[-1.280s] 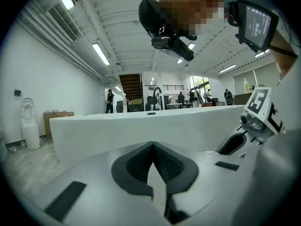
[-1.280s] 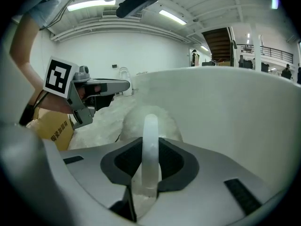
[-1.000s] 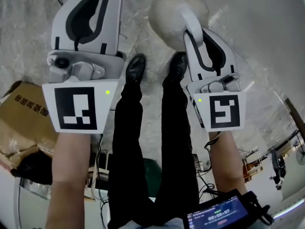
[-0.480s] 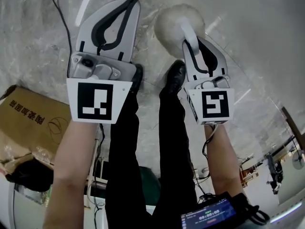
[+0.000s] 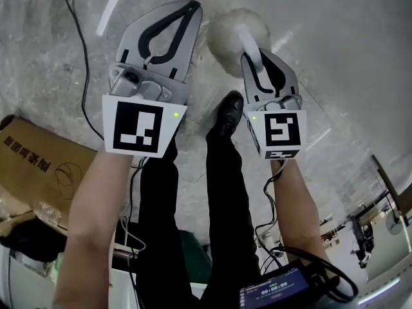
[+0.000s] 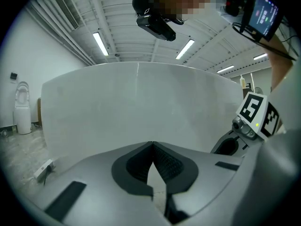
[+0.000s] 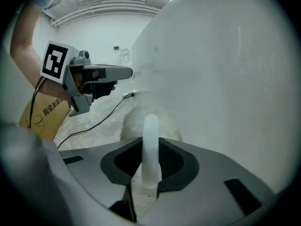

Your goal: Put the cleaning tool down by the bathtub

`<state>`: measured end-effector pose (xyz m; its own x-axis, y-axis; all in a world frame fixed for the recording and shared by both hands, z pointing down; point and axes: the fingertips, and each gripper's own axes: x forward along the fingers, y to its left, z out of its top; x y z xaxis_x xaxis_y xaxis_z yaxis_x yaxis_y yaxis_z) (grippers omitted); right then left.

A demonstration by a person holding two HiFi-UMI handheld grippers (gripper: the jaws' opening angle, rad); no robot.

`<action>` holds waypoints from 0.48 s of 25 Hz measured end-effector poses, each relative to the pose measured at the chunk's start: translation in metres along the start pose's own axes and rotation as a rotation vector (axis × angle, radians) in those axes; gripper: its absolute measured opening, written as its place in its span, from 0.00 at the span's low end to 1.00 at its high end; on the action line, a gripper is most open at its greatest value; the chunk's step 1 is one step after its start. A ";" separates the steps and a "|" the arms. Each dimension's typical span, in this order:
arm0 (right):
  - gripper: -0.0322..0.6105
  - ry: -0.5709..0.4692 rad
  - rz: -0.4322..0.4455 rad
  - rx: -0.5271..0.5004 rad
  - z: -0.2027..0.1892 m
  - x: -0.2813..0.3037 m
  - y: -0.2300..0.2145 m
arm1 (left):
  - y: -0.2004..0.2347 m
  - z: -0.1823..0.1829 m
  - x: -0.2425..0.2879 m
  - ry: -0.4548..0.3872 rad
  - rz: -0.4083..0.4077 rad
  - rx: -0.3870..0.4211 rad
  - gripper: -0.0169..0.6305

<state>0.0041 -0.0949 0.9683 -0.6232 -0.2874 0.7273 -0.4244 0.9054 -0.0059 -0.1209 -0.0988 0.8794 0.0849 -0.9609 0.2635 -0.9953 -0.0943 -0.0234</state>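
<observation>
The cleaning tool has a curved white handle [image 7: 150, 147] and a fluffy round off-white head [image 7: 134, 122]. My right gripper [image 7: 150, 144] is shut on the handle, and the head [image 5: 230, 32] hangs beyond its jaws just above the floor. The bathtub's smooth white wall [image 7: 225, 79] rises immediately to the right of the tool. In the left gripper view the same wall [image 6: 141, 102] fills the middle. My left gripper [image 6: 151, 143] is shut with nothing between its pads. In the head view it [image 5: 192, 6] is held level with the right gripper [image 5: 252, 56], to its left.
A person's black-trousered legs and black shoe [image 5: 226, 111] stand between the grippers. A cardboard box [image 5: 38, 166] lies at the left, and a black cable [image 5: 80, 63] runs across the marble floor. A white toilet [image 7: 126, 56] stands far back. A screen [image 5: 283, 291] is strapped near the right arm.
Both grippers have moved forward and closer to each other, the left one most. The tool's head has stayed in the right gripper's hold throughout.
</observation>
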 end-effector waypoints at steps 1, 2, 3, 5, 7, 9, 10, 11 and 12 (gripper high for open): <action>0.20 0.002 0.005 -0.003 -0.002 0.005 -0.004 | -0.001 -0.005 0.004 0.007 -0.002 -0.003 0.05; 0.21 0.004 0.010 -0.005 -0.005 0.010 -0.007 | -0.001 -0.011 0.008 0.014 -0.002 -0.007 0.05; 0.21 0.006 0.016 -0.008 -0.007 0.016 -0.010 | -0.001 -0.017 0.012 0.020 -0.001 -0.011 0.05; 0.21 0.012 0.026 -0.013 -0.011 0.024 -0.015 | 0.000 -0.026 0.019 0.028 0.002 -0.013 0.05; 0.21 0.020 0.033 -0.017 -0.015 0.030 -0.019 | -0.001 -0.033 0.025 0.039 -0.003 -0.003 0.05; 0.21 0.027 0.037 -0.020 -0.019 0.034 -0.021 | -0.002 -0.038 0.028 0.051 -0.008 0.005 0.05; 0.21 0.030 0.037 -0.022 -0.020 0.035 -0.021 | -0.002 -0.041 0.028 0.052 -0.008 0.002 0.05; 0.21 0.034 0.037 -0.024 -0.021 0.036 -0.020 | -0.001 -0.043 0.027 0.052 -0.005 -0.006 0.05; 0.21 0.038 0.036 -0.026 -0.022 0.037 -0.019 | 0.000 -0.045 0.026 0.050 -0.001 -0.017 0.05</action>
<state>0.0036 -0.1158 1.0108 -0.6126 -0.2428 0.7522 -0.3844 0.9231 -0.0150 -0.1214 -0.1116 0.9296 0.0837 -0.9467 0.3111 -0.9959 -0.0904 -0.0072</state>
